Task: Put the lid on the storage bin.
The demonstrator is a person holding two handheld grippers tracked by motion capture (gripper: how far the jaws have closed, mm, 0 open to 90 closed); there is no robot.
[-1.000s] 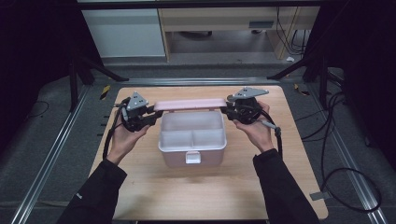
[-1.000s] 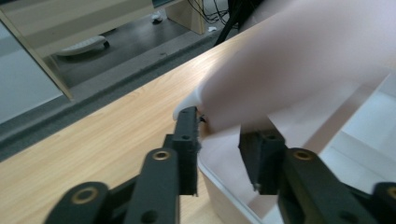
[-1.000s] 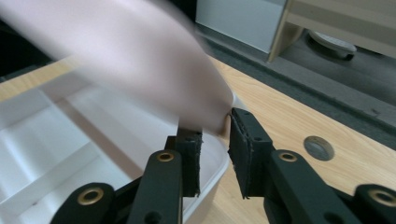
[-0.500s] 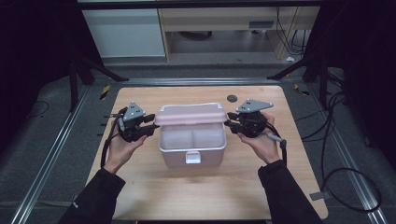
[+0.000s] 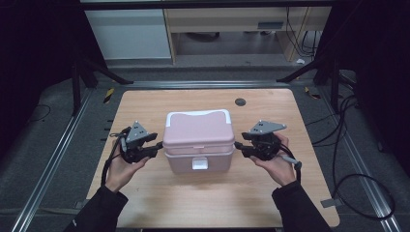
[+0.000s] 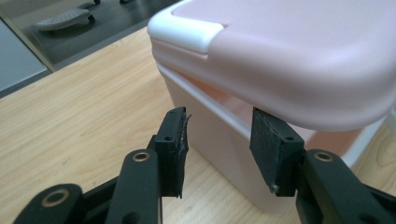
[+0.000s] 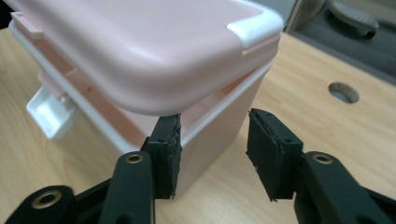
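Observation:
A pink lunch box (image 5: 198, 155) with a pink lid (image 5: 197, 128) and a white front latch (image 5: 199, 164) stands mid-table. The lid lies almost flat on the box, with a narrow gap left along its sides. My left gripper (image 5: 158, 147) is at the box's left side and my right gripper (image 5: 239, 147) at its right side. In the left gripper view the open gripper (image 6: 217, 149) has its pads just under the lid's (image 6: 289, 56) edge. In the right gripper view the open gripper (image 7: 212, 154) has one pad tucked under the lid (image 7: 140, 51) beside the box wall (image 7: 219, 121).
The wooden table (image 5: 145, 106) has a small round hole (image 5: 240, 102) behind the box. Black stand legs and cables lie on the floor on both sides. A white cabinet and wooden shelf stand beyond the table's far edge.
The lid has swung down from upright at the back to nearly flat on the box. Both grippers came forward and down with its side edges.

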